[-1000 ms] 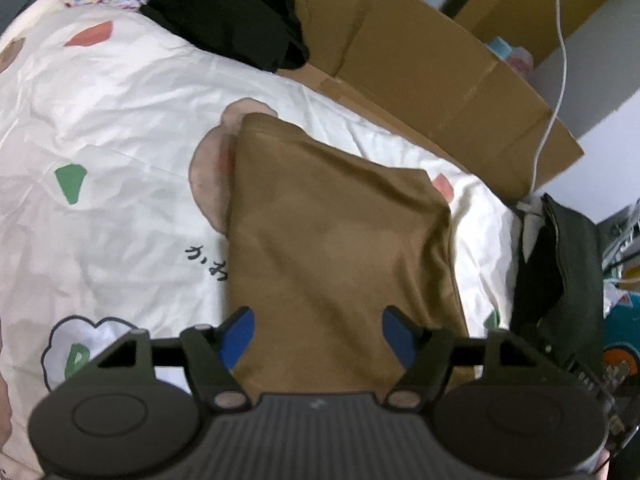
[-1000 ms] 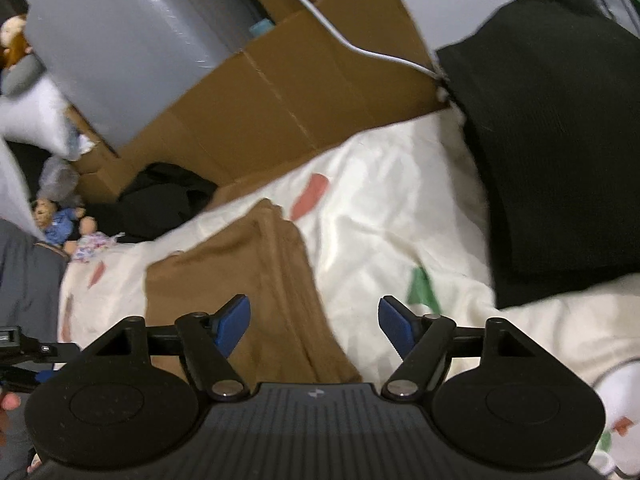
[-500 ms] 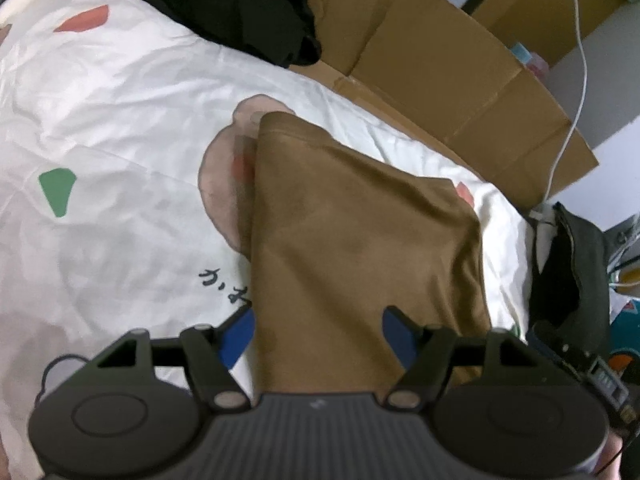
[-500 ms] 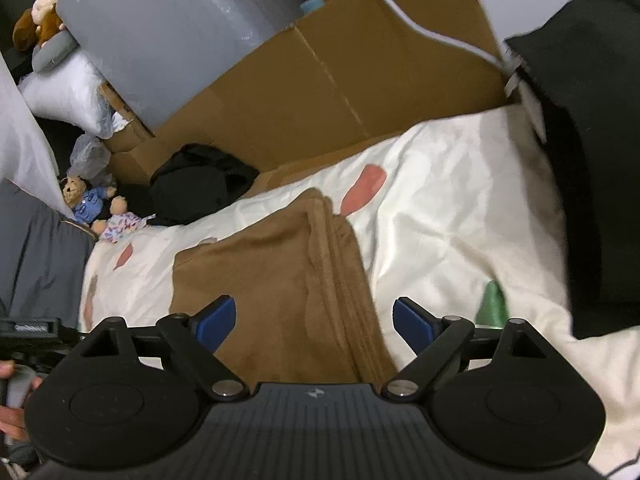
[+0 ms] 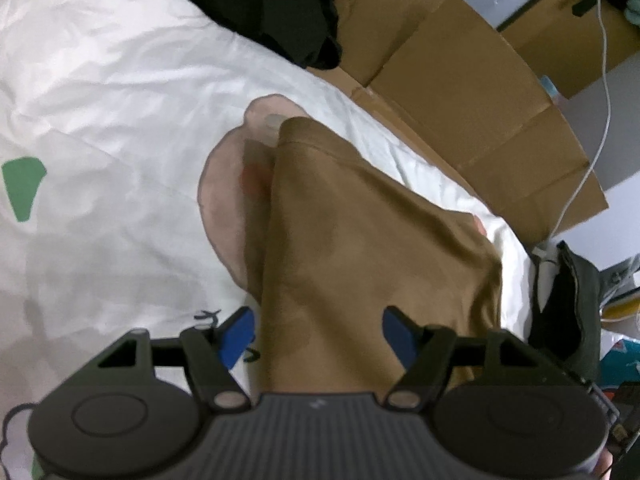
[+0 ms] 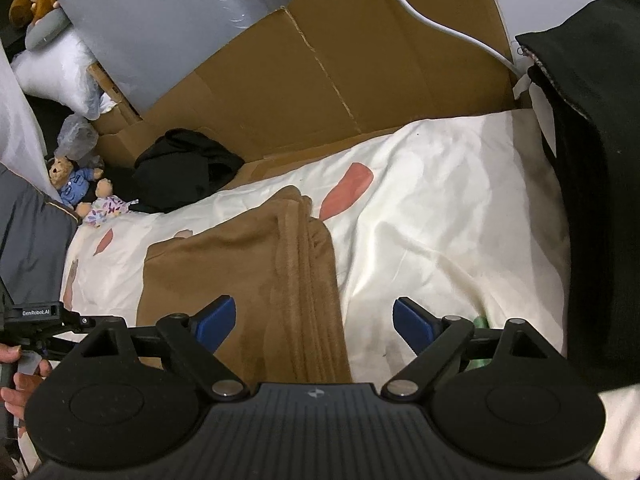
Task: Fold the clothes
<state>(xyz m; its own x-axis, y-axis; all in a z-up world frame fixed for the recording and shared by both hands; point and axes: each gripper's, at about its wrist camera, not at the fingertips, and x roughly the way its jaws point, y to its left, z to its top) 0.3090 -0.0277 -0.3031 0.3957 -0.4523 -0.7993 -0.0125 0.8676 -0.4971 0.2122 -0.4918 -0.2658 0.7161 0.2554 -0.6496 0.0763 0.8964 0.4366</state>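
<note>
On the bed's white patterned sheet (image 5: 120,92) lies the folded brown garment (image 5: 360,248), its stacked edges showing in the right wrist view (image 6: 304,272). Over its near end, the left gripper (image 5: 318,334) has its blue fingers (image 5: 236,336) spread apart with nothing pinched, one beside the cloth's edge and one above it, while the right gripper (image 6: 314,322) straddles the garment's layered side, fingers (image 6: 412,322) wide and empty. Beyond the garment sit a black clothes heap (image 6: 184,168) and flattened cardboard (image 6: 320,80); a dark garment (image 6: 600,160) lies off to its right.
</note>
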